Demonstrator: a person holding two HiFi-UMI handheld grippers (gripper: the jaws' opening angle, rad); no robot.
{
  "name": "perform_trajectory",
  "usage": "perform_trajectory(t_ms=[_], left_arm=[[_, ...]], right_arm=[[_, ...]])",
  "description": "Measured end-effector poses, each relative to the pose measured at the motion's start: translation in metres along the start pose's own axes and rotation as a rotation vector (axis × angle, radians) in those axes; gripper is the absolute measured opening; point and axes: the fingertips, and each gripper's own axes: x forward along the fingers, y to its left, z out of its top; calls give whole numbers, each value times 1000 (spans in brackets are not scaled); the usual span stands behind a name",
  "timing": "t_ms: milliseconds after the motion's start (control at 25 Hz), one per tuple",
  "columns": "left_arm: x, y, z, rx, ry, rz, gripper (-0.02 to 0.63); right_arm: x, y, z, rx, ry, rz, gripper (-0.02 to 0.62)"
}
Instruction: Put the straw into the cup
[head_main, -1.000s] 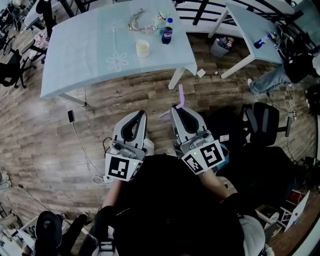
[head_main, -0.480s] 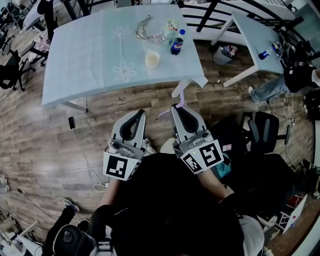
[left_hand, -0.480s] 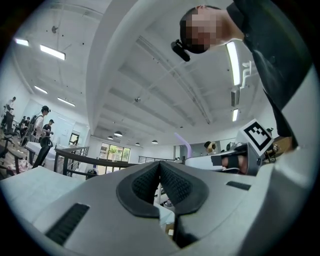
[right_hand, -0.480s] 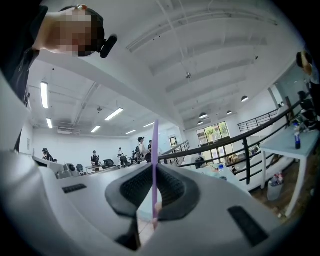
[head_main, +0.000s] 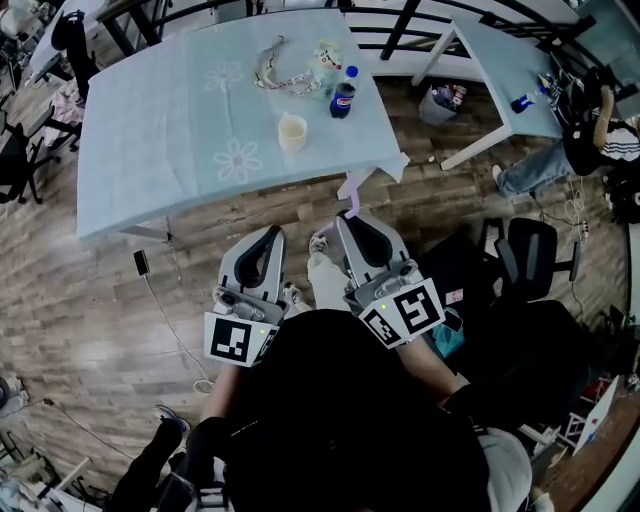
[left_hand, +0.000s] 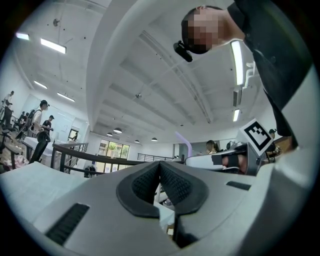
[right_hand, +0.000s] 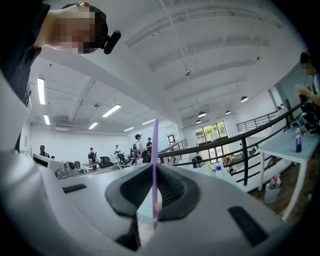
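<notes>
Left gripper (head_main: 270, 235) out ahead of the body over wooden floor (head_main: 90, 290), pointing toward the table (head_main: 150, 150); jaws pressed together, nothing between. Just beside it, right gripper (head_main: 350, 220), parallel and level, clamped on a purple straw (head_main: 352, 198) standing upright from the pads, top showing just below the table's near right corner. Cup (head_main: 292, 131) by the table's near edge, well apart from the straw; bottle (head_main: 343, 98) behind, rightward. Bare floor between tips and table edge; black chair (head_main: 530, 250) off right.
</notes>
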Motion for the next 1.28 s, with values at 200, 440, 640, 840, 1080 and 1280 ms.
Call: perform_trajectory(t_ms=[200, 440, 640, 840, 1080, 1280], left_arm=[[28, 15, -3, -8, 1, 24, 12], [64, 40, -11, -6, 22, 45, 13], [96, 59, -20, 13, 45, 80, 12], [126, 74, -19, 33, 44, 122, 12], [152, 89, -28, 43, 79, 179, 12], [169, 94, -32, 36, 77, 219, 12]], right_arm=[[27, -27, 2, 6, 15, 3, 29], [64, -57, 7, -1, 28, 21, 29], [97, -87, 16, 1, 21, 47, 29], [127, -114, 22, 6, 18, 90, 29], [163, -139, 29, 21, 14, 139, 29], [184, -149, 32, 19, 21, 178, 29]])
